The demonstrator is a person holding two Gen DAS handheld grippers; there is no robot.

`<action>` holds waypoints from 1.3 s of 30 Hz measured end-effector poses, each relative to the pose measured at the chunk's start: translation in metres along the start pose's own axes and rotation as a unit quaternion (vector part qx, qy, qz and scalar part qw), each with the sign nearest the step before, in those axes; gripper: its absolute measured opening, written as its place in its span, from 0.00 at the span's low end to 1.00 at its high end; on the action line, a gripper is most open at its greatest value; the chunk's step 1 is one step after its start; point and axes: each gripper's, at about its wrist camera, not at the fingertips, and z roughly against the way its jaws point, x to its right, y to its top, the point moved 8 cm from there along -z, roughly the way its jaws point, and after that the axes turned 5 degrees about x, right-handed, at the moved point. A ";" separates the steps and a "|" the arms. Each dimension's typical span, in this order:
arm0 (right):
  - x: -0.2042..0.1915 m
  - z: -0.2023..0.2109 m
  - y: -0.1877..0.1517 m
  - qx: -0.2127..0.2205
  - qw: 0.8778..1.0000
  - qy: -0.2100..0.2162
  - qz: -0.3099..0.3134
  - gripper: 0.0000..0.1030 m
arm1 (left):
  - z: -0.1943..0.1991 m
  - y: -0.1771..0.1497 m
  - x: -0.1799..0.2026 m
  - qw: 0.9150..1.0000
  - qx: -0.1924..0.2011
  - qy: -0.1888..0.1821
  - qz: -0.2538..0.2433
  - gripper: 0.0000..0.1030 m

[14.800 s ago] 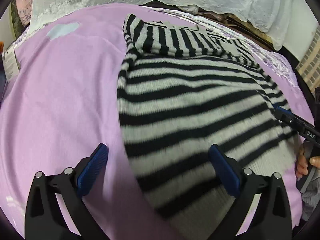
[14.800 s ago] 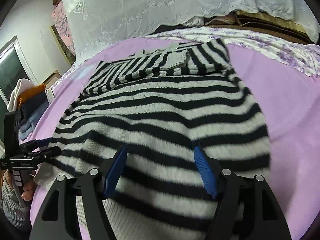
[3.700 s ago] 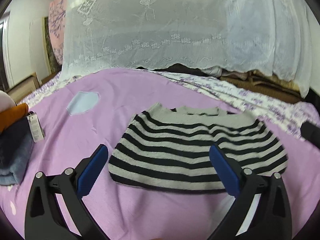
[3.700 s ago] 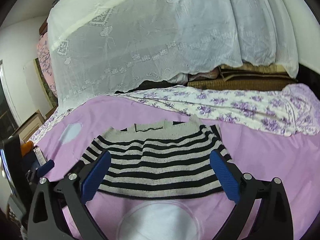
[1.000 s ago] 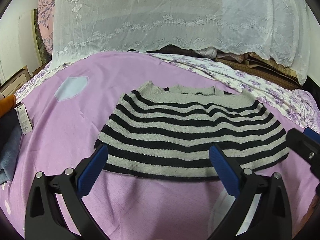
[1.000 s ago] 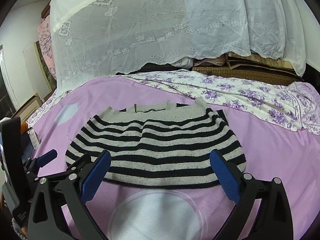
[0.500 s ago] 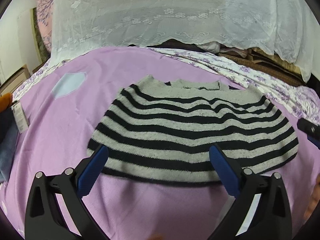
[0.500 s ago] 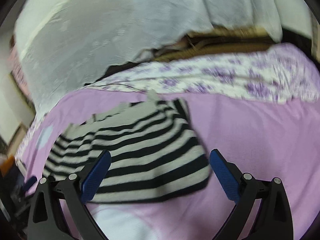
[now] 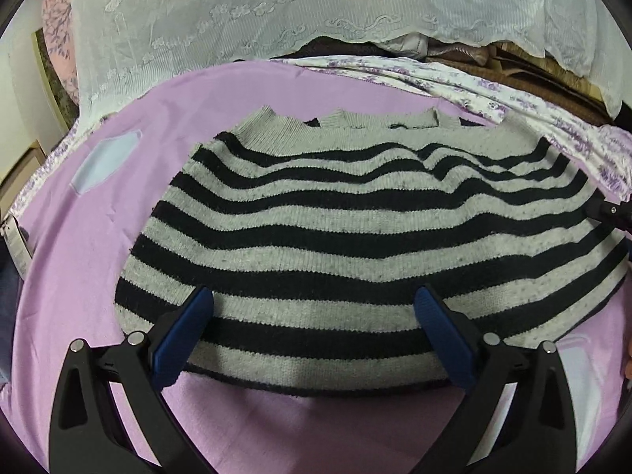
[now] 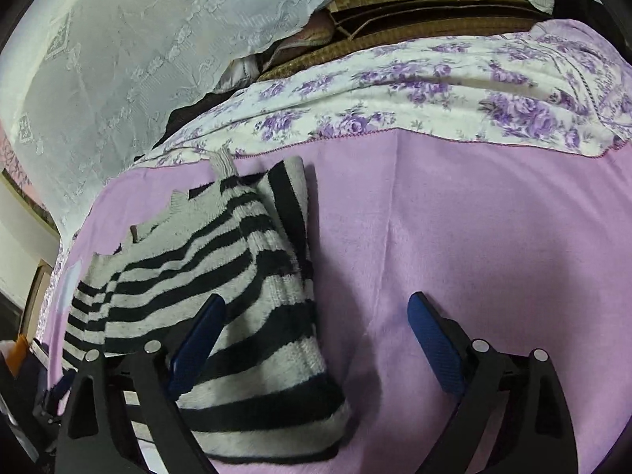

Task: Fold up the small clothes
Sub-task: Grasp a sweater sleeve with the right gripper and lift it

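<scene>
Lilac bedsheet [image 9: 98, 260] covers the bed that serves as the work surface, with a white lace curtain [image 9: 276, 12] hanging behind it and a white, purple-flowered cotton sheet [image 10: 434, 91] bunched along the far edge; the grey-and-black striped knitted sweater [image 9: 355, 229] lies flat on the lilac sheet as a compact rectangle, its sleeves apparently tucked in, so the folding looks partly done, with probably a last fold across left. The left gripper [image 9: 316, 316] hovers over the sweater's near hem, jaws spread wide, gripping nothing; the right gripper [image 10: 316, 331] straddles the sweater's right edge, its jaws having just been closing a little yet wide apart, with the edge between them but not pinched.
</scene>
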 end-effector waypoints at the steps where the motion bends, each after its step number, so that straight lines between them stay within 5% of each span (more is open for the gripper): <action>1: -0.002 -0.002 -0.002 0.003 1.000 -0.007 0.012 0.85 | -0.001 0.000 0.000 1.000 0.000 0.001 -0.001 0.96; 2: -0.005 -0.002 -0.002 0.005 1.000 -0.007 0.023 0.81 | 0.000 0.000 0.000 1.000 0.001 0.002 -0.001 0.96; 4: -0.020 -0.002 -0.005 -0.005 0.999 0.032 0.038 0.42 | 0.002 0.002 0.000 1.000 0.005 0.004 -0.002 0.96; 5: -0.023 -0.002 -0.007 -0.011 0.998 0.048 0.036 0.39 | 0.003 0.003 0.000 1.000 0.008 0.006 -0.004 0.96; 11: -0.016 -0.005 -0.010 -0.022 0.997 0.078 -0.006 0.43 | 0.006 0.005 0.003 0.999 0.021 0.016 -0.019 0.96; 19: -0.024 0.009 -0.004 -0.003 0.996 0.081 -0.024 0.23 | 0.010 0.011 -0.014 1.000 0.014 0.000 0.013 0.96; 31: -0.060 0.043 0.015 0.014 0.997 0.075 -0.009 0.22 | 0.002 0.017 -0.017 1.000 0.002 0.004 0.001 0.96; 39: -0.094 0.062 0.014 0.031 0.995 0.088 0.020 0.21 | 0.006 0.057 0.002 1.000 0.025 -0.010 -0.016 0.96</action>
